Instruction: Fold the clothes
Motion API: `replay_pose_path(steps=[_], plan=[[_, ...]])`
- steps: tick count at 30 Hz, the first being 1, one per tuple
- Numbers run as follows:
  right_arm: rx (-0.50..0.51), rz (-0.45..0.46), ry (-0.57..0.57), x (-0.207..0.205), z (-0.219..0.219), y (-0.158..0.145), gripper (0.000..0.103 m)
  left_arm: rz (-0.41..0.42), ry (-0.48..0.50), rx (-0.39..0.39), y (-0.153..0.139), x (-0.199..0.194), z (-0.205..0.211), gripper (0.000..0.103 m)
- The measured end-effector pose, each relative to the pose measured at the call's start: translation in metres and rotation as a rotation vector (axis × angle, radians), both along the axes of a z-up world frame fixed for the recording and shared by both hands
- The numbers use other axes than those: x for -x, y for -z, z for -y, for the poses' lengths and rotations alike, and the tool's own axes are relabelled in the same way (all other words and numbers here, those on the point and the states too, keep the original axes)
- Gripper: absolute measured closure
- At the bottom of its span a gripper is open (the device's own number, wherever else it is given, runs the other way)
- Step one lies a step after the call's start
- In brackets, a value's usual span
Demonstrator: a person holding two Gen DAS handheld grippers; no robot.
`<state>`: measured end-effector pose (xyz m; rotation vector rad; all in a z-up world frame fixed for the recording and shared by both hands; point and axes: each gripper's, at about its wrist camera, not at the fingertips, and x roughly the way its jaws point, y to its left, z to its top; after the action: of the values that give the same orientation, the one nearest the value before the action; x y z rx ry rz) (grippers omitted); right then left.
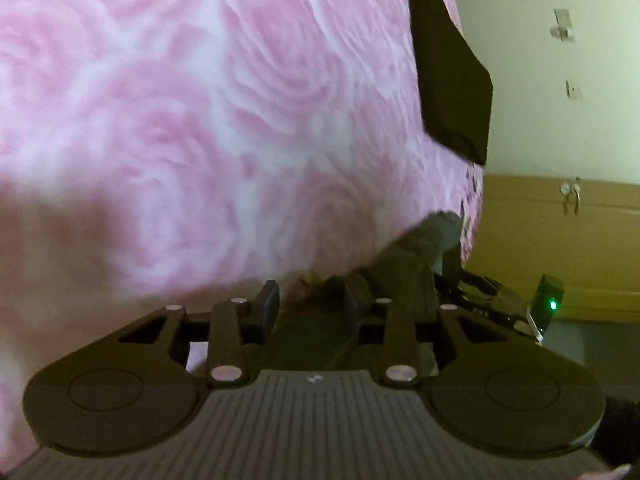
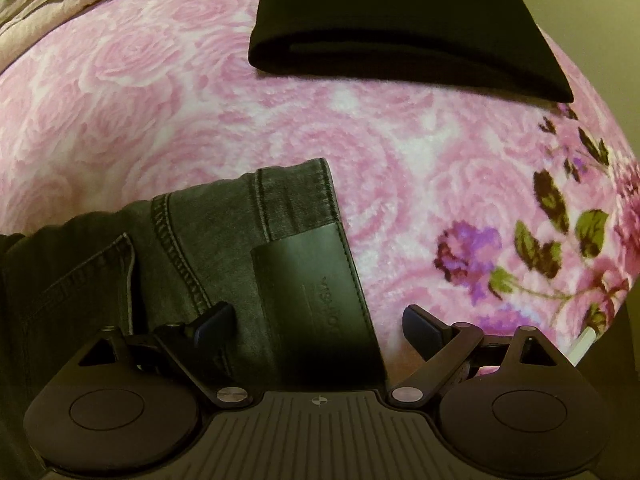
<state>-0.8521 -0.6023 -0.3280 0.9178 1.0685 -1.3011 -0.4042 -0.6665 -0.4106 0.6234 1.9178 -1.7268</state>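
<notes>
1. The grey jeans (image 2: 188,256) lie on the pink rose-patterned blanket (image 2: 132,92) — waistband end forward, with a dark leather patch (image 2: 316,292) on the waistband. In the right wrist view they sit directly ahead of and beneath the right hand-held gripper (image 2: 320,322), spreading off to its left.
2. The right hand-held gripper is spread wide: its left fingertip (image 2: 214,318) rests over the denim, its right fingertip (image 2: 420,324) over bare blanket, and the patch edge lies between them. Nothing is pinched.
3. The left hand-held gripper (image 1: 310,306) has its jaws drawn close together on a bunch of the grey fabric (image 1: 404,264), which trails ahead and to its right — the view is blurred, but the cloth sits between the fingers.
4. A folded black garment (image 2: 400,28) lies flat on the blanket, well ahead of the right hand-held gripper and apart from the jeans; from the left one it appears far ahead on the right, near the blanket's edge.
5. Purple flowers with green leaves (image 2: 560,232) are printed on the blanket to the right of the right hand-held gripper.
6. A beige crumpled cloth (image 2: 48,4) lies far ahead on its left.
</notes>
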Motion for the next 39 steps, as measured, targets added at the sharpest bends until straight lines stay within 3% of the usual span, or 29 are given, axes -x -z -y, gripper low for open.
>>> replay_pose_path(steps=[3, 8, 11, 12, 14, 16, 24, 30, 33, 35, 39], plan=[[-0.001, 0.005, 0.019, 0.001, -0.001, 0.001, 0.013, -0.042, 0.018, -0.014, -0.001, 0.007, -0.006, 0.076], [-0.003, 0.011, 0.021, 0.002, 0.001, 0.001, 0.013, -0.086, -0.094, -0.018, -0.008, -0.014, -0.009, 0.073], [-0.002, 0.019, 0.023, 0.003, 0.001, 0.003, 0.013, -0.045, -0.023, 0.0, -0.007, 0.0, -0.009, 0.073], [-0.001, 0.02, 0.023, 0.004, 0.001, 0.003, 0.013, -0.029, 0.012, 0.017, -0.008, 0.006, -0.009, 0.078], [0.005, 0.021, 0.016, 0.004, -0.001, 0.003, 0.013, 0.032, 0.045, 0.082, -0.015, 0.013, -0.01, 0.102], [0.017, 0.018, 0.006, 0.004, -0.003, 0.003, 0.013, 0.072, 0.028, 0.136, -0.023, 0.012, -0.012, 0.102], [0.026, 0.044, 0.05, 0.008, -0.006, 0.001, 0.013, 0.114, -0.063, 0.114, -0.019, -0.002, -0.026, 0.102], [0.163, -0.006, 0.073, 0.0, -0.016, -0.035, 0.013, 0.255, -0.067, 0.272, -0.058, -0.006, -0.025, 0.101], [0.245, 0.117, 0.032, -0.016, -0.021, -0.048, 0.013, 0.193, -0.033, 0.316, -0.075, -0.002, -0.033, 0.101], [0.243, 0.218, -0.013, -0.03, -0.018, -0.041, 0.013, 0.143, 0.027, 0.316, -0.076, 0.013, -0.037, 0.101], [0.184, 0.255, -0.059, -0.035, -0.009, -0.013, 0.014, 0.173, 0.167, 0.303, -0.06, 0.05, -0.049, 0.1]])
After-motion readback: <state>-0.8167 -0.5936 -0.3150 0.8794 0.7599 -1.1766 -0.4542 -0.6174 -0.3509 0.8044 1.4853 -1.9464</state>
